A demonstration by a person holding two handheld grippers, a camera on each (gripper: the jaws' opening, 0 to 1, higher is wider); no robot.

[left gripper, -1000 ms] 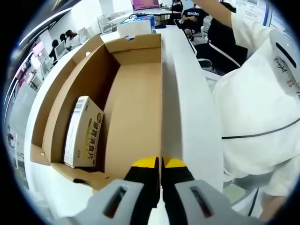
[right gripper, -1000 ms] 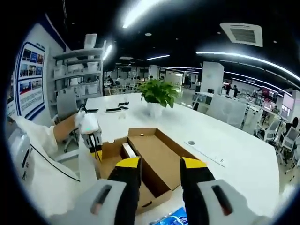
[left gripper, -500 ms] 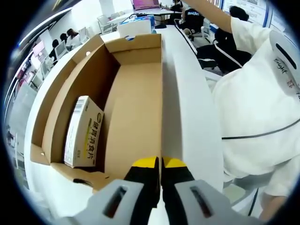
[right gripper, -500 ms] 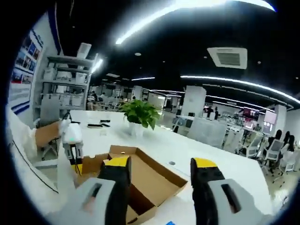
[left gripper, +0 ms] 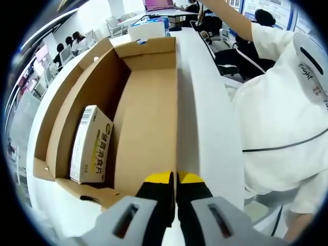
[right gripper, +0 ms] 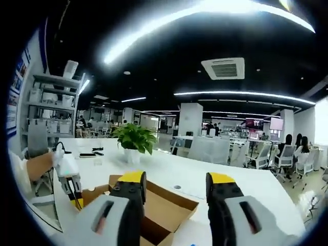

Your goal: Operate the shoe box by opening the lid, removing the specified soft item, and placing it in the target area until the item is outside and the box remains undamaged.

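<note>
the shoe box (left gripper: 148, 118) is plain brown cardboard, long and shallow, lying open on the white surface (left gripper: 205, 128). its white lid (left gripper: 197, 102) stands up along the box's right-hand edge in the left gripper view. inside, against the left wall, a small white and yellow carton (left gripper: 91, 144) with printed characters and a barcode leans on its side; the rest of the cardboard floor is bare.

in the left gripper view the left gripper (left gripper: 174, 179) has its yellow-tipped fingers pressed narrow together, pinching the near lower edge of the lid where it meets the box. a person's white sleeve and torso (left gripper: 282, 118) fill the right side, and seated people and desks show beyond the far end of the box.

the right gripper view looks from higher up across the room. the right gripper (right gripper: 176, 185) has its fingers spread wide with nothing between them, raised above the box (right gripper: 164, 207), whose far corner shows low between them. here the left gripper (right gripper: 69, 177) appears at the left, tips down at the box's edge. this view adds a potted plant (right gripper: 133, 141) farther back on the surface, shelving at the left, ceiling lights and an air vent (right gripper: 223, 67).
</note>
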